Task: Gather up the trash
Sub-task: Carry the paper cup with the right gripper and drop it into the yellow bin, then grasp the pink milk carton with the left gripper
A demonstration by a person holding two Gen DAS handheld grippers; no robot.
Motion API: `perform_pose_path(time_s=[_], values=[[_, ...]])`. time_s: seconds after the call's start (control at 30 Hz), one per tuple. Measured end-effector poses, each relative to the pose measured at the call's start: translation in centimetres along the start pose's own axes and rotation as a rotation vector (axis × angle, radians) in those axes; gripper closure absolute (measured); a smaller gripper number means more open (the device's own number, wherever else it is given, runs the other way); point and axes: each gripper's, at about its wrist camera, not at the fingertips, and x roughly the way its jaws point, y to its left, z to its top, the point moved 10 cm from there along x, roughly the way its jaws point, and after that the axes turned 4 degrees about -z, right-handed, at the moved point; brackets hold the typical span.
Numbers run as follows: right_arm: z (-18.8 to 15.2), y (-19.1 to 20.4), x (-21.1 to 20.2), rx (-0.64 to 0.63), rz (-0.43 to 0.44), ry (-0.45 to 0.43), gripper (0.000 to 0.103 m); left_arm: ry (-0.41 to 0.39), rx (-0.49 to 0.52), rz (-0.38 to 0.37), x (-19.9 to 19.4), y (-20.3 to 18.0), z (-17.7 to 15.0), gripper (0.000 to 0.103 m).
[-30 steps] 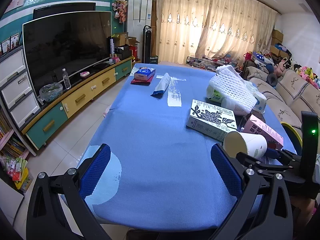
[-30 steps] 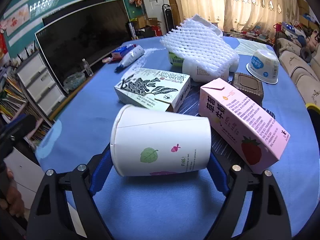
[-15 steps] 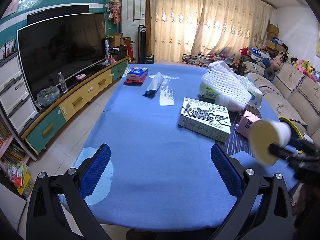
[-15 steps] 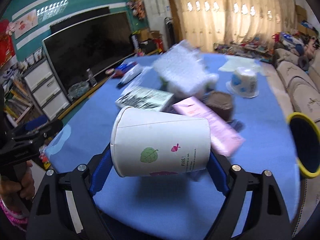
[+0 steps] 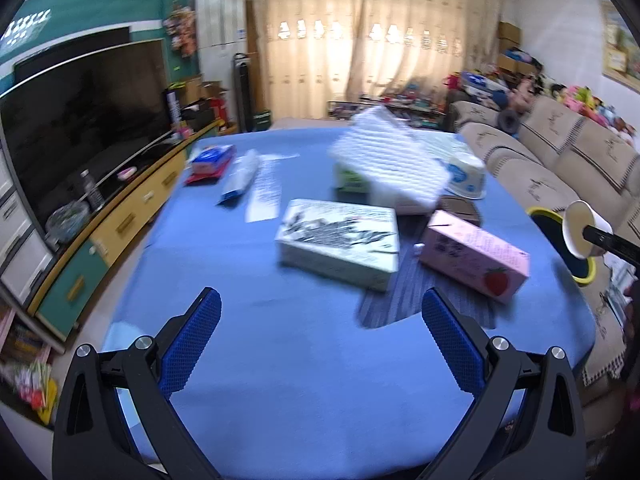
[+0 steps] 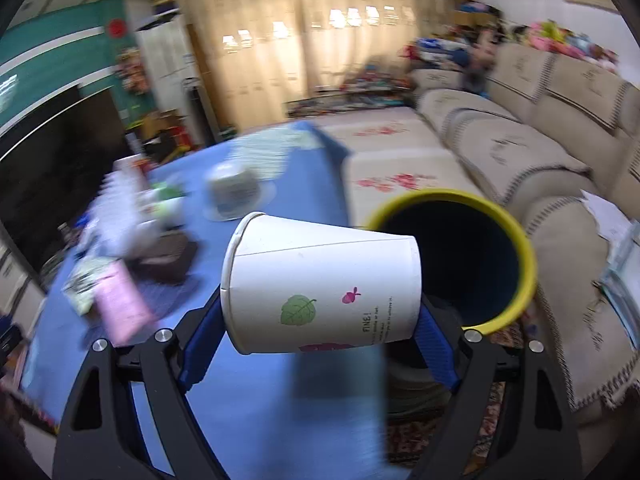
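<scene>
Right gripper [image 6: 320, 316] clamps one paper cup [image 6: 320, 280] — left gripper [image 5: 320, 336] gapes empty above two cartons [image 5: 340, 240].

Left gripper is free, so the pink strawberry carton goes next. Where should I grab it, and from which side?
Grip the pink carton across its two long side walls, near mid-length, coming from above with the open left gripper. It lies flat on the blue table; its long faces are parallel, and the printed box crowds its left side.
</scene>
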Motion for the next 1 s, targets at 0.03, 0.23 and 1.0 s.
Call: perform_pose_path(time_s=[0.03, 0.23, 1.0], values=[[0.2, -1.6, 0.7, 0.016, -0.028, 0.003, 0.022, 0.0, 0.014, -0.011, 0.3, -0.8, 0.2, 0.004], [1.1, -8.3, 5.1, 0.075, -0.141, 0.042, 0.022, 0.026, 0.08, -0.08, 2.8, -5.9, 1.0, 0.004], [0.6, -12.6, 13.2, 0.105, -0.193, 0.125, 0.016, 0.13, 0.208, -0.162, 9.8, -17.3, 1.3, 0.004]])
